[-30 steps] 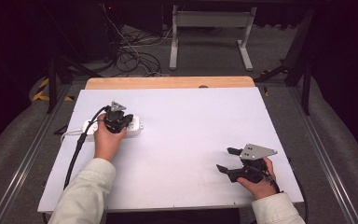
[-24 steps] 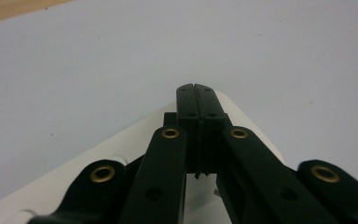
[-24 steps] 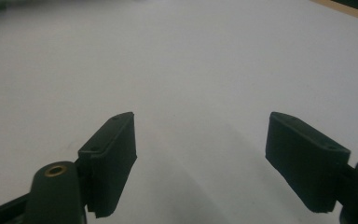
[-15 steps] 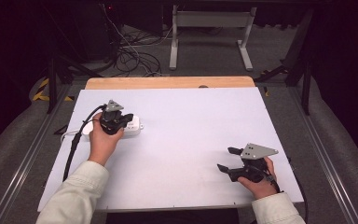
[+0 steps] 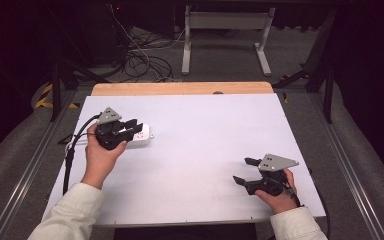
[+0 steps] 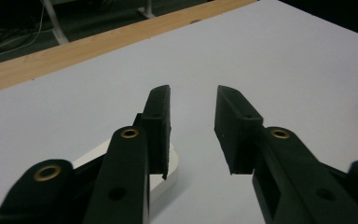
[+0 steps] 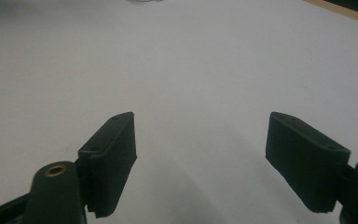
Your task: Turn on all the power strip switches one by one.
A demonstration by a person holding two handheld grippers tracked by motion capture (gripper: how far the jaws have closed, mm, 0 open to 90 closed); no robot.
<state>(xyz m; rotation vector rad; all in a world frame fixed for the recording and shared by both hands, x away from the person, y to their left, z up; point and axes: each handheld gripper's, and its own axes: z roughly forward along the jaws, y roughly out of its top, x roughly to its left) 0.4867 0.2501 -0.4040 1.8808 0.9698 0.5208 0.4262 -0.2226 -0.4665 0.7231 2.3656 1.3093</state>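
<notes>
A white sheet (image 5: 200, 165) covers the wooden table (image 5: 180, 88) amid floor cables (image 5: 145, 60); the left gripper (image 5: 132, 129), jaws just opened and empty, hovers over the white power strip (image 5: 142, 136), while the right gripper (image 5: 244, 172) gapes empty.

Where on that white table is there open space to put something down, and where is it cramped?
The widest bare stretch of the white tabletop lies between the left tongs and the right tongs, running back to the wooden edge. The far right corner is bare too. It is crowded only at the left, where the tongs hang open over the white power strip and their cable trails.
</notes>
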